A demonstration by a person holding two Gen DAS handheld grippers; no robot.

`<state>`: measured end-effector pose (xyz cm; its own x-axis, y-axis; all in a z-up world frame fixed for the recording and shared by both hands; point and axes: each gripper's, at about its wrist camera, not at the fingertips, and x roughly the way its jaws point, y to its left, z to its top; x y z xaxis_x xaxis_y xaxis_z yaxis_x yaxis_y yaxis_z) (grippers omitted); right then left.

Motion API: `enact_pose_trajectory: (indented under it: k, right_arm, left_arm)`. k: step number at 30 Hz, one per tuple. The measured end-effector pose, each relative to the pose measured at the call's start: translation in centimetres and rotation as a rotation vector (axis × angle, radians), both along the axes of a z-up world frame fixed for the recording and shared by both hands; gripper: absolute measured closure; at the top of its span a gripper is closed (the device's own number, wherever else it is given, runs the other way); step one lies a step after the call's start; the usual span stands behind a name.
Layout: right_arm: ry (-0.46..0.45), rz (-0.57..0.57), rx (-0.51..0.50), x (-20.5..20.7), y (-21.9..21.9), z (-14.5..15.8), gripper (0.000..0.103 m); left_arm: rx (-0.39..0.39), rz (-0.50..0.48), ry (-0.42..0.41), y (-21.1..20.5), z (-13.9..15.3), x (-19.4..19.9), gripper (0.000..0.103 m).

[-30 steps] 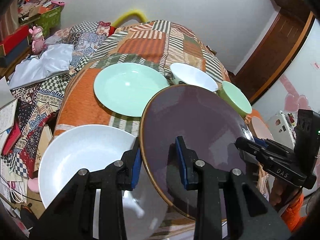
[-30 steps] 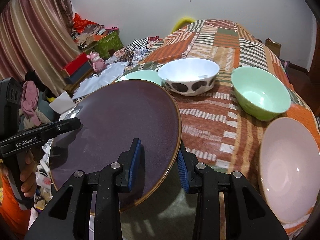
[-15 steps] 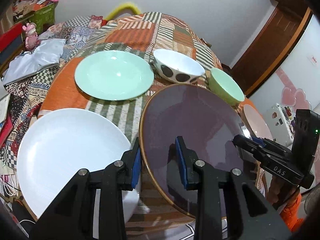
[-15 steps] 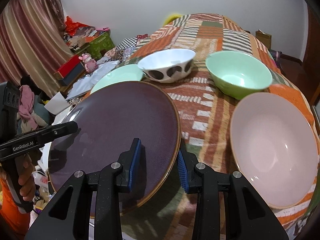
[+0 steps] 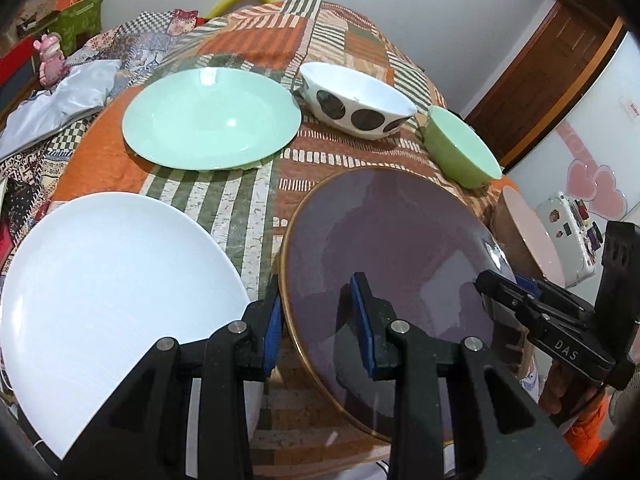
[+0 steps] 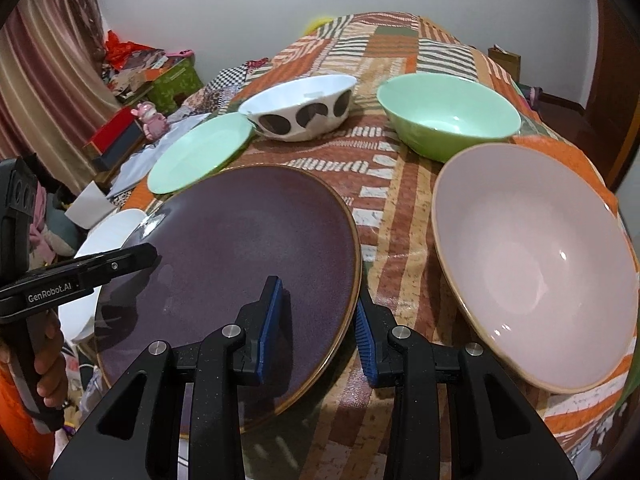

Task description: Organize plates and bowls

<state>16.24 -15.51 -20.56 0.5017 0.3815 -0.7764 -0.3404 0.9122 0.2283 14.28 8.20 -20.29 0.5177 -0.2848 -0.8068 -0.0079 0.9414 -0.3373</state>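
A dark purple plate (image 5: 392, 248) with a gold rim hangs low over the patchwork cloth, held from both sides. My left gripper (image 5: 318, 320) is shut on its left rim. My right gripper (image 6: 318, 320) is shut on its right rim (image 6: 348, 280); that gripper also shows in the left wrist view (image 5: 516, 292). A white plate (image 5: 108, 300) lies at the near left. A mint green plate (image 5: 212, 118) lies behind it. A white bowl with dark spots (image 5: 356, 100), a green bowl (image 5: 460, 152) and a pink bowl (image 6: 536, 256) stand to the right.
The table (image 5: 244, 208) wears an orange, green and striped patchwork cloth. Off its left side lie grey fabric (image 5: 56, 100), a pink toy (image 5: 50, 60) and boxes. A wooden door (image 5: 552, 68) stands at the far right.
The purple plate, held by both grippers, has come down and toward the near edge of the table. Both views have pulled back, so more of the white plate and pink bowl show.
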Motion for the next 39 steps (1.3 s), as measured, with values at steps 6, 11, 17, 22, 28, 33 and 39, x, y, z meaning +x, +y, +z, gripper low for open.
enact_pose_trajectory:
  k: [6, 11, 17, 22, 28, 33, 39]
  right_arm:
    - [0.002, -0.028, -0.014, 0.1, -0.3, -0.4, 0.072]
    - [0.006, -0.037, -0.018, 0.3, -0.3, -0.7, 0.072]
    - [0.003, -0.031, -0.035, 0.2, -0.1, -0.6, 0.072]
    - [-0.016, -0.028, -0.078, -0.5, 0.1, -0.1, 0.071]
    - [-0.032, -0.034, -0.054, -1.2, -0.3, 1.1, 0.07]
    - [-0.079, -0.018, -0.039, -2.2, -0.1, 2.7, 0.061]
    - [-0.128, 0.015, -0.009, -2.9, 0.8, 4.7, 0.054]
  left_arm:
    - [0.001, -0.008, 0.015, -0.4, -0.9, 0.8, 0.071]
    - [0.01, -0.009, 0.023, -0.6, -1.5, 1.2, 0.071]
    - [0.006, -0.006, 0.034, -0.5, -1.9, 1.2, 0.071]
    - [0.028, 0.01, 0.026, -0.5, -1.4, 0.7, 0.071]
    - [0.042, 0.025, -0.02, -0.3, 0.6, -0.8, 0.071]
    - [0.078, 0.031, -0.074, -0.4, 2.5, -2.3, 0.068]
    - [0.122, 0.074, -0.152, 0.3, 5.0, -4.5, 0.053]
